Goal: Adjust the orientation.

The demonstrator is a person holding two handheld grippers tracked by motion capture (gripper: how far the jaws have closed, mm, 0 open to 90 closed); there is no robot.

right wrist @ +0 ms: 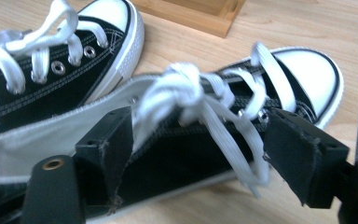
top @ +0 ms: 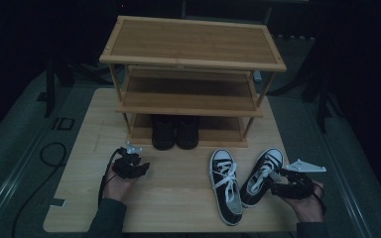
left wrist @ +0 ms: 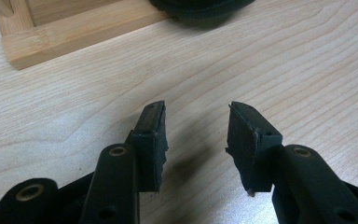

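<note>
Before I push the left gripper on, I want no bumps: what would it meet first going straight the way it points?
Probably the black shoes on the rack's bottom shelf. The left gripper is open, with bare table ahead until then; depth is hard to judge.

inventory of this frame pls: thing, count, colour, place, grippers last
shoe rack: 1, light wood, three tiers, far middle of the table.
dark shoes: 2, black, side by side on the rack's bottom tier.
sneakers: 2, black canvas with white toe caps and laces, on the table in front of the rack; left sneaker, right sneaker angled beside it.
table: 1, light wood grain, under everything.
cable: 1, black, on the grey floor left of the table.
left gripper: 1, black, near left of the table, jaws open, nothing between them.
right gripper: 1, black, at the right sneaker's opening, jaws open astride its laces.
</note>
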